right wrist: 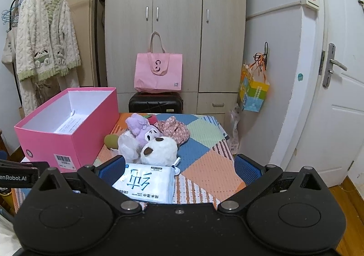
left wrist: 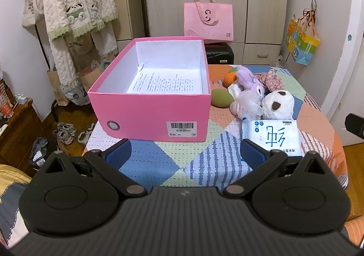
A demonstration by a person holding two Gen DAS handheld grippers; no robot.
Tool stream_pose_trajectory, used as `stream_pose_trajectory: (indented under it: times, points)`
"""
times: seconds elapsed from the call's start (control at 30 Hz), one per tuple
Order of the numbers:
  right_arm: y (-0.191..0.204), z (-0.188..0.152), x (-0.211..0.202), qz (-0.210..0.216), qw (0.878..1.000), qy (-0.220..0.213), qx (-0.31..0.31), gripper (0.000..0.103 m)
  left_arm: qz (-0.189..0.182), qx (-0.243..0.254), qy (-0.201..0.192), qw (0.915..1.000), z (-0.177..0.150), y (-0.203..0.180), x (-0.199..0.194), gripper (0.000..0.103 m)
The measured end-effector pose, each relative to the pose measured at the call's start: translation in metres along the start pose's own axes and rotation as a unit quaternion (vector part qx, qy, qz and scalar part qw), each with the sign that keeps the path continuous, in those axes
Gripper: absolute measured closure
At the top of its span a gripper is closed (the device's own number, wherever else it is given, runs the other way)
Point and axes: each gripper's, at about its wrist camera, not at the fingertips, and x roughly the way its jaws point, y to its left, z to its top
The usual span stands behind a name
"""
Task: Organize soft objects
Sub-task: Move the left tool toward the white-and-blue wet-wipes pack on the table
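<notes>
An open pink box (left wrist: 150,110) (right wrist: 68,139) stands on the left of the patchwork table (left wrist: 159,160) (right wrist: 204,169), with only a printed sheet inside. To its right lies a pile of soft things: a white plush (left wrist: 277,103) (right wrist: 159,151), a purple plush (left wrist: 248,83) (right wrist: 138,126), floral cloth (left wrist: 270,78) (right wrist: 175,130), a green plush (left wrist: 219,97) (right wrist: 110,141) and an orange plush (left wrist: 229,78). A white wipes pack (left wrist: 271,136) (right wrist: 146,184) lies in front of the pile. My left gripper (left wrist: 184,153) hangs open before the box. My right gripper (right wrist: 179,169) is open, the pack near its left finger.
A pink tote (left wrist: 208,21) (right wrist: 158,73) sits on a black suitcase (right wrist: 155,102) before the wardrobe. A fluffy robe (left wrist: 77,5) (right wrist: 43,51) hangs on a rack at left. A colourful bag (right wrist: 253,89) hangs by the door at right. Shoes (left wrist: 66,133) lie on the floor.
</notes>
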Motion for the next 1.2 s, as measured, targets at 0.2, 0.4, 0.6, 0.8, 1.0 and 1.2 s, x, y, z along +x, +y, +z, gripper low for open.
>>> stream_pose_trajectory:
  times: [0.2, 0.4, 0.6, 0.8, 1.0, 1.2]
  points:
    - [0.000, 0.000, 0.000, 0.000, 1.000, 0.000, 0.000, 0.000, -0.011, 0.014, -0.033, 0.9993, -0.001, -0.003, -0.007, 0.000]
    - [0.000, -0.001, -0.003, 0.009, 1.000, -0.002, 0.005, 0.000, -0.024, 0.002, -0.045, 0.9987, -0.001, -0.001, -0.007, 0.000]
    - [0.002, -0.002, -0.005, 0.002, 1.000, -0.008, -0.002, 0.000, -0.033, -0.010, -0.073, 0.9968, -0.008, 0.007, -0.012, 0.000]
    - [0.003, -0.003, -0.010, 0.008, 1.000, -0.020, -0.008, 0.000, -0.025, -0.015, -0.075, 0.9968, -0.009, 0.013, -0.013, 0.000]
    - [0.006, -0.004, -0.013, -0.005, 0.999, -0.029, -0.014, 0.000, -0.011, -0.012, -0.079, 0.9967, -0.010, 0.016, -0.013, 0.000]
    - [0.007, -0.005, -0.011, -0.024, 0.999, -0.032, -0.017, 0.000, -0.002, -0.006, -0.086, 0.9963, -0.013, 0.014, -0.015, 0.000]
